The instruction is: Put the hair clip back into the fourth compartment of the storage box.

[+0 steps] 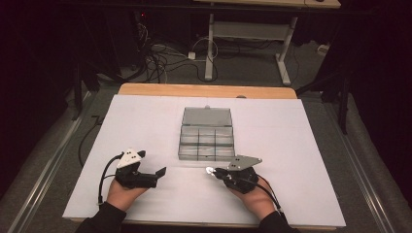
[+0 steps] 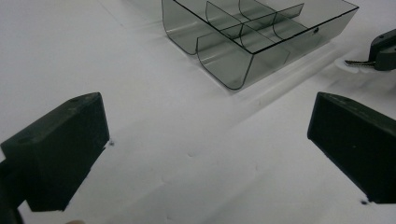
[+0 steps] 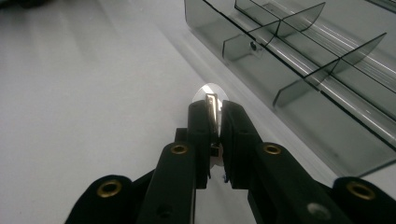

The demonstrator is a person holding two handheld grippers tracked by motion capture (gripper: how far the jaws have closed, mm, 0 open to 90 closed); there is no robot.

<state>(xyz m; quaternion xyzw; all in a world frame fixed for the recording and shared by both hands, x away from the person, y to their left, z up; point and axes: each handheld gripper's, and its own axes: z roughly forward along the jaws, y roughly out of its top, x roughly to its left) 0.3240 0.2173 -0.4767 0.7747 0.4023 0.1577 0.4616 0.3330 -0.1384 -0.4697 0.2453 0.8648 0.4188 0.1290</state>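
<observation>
A small metal piece [image 3: 212, 106] sits clamped edge-on between the right gripper [image 1: 214, 171] jaws, its long axis running out past the tips (a pale round disc shows just beyond it, and what it is I cannot tell). One compartment box [image 1: 206, 141], lid open, lies straight ahead of those jaws, near. The right hand is nearer. The left gripper [image 1: 158, 172] hangs wide, empty. Two grippers, one piece.

Glossy smoky clear plastic box [image 1: 206, 141], matt white table [image 1: 145, 121], shiny metal piece [image 3: 212, 106]
</observation>
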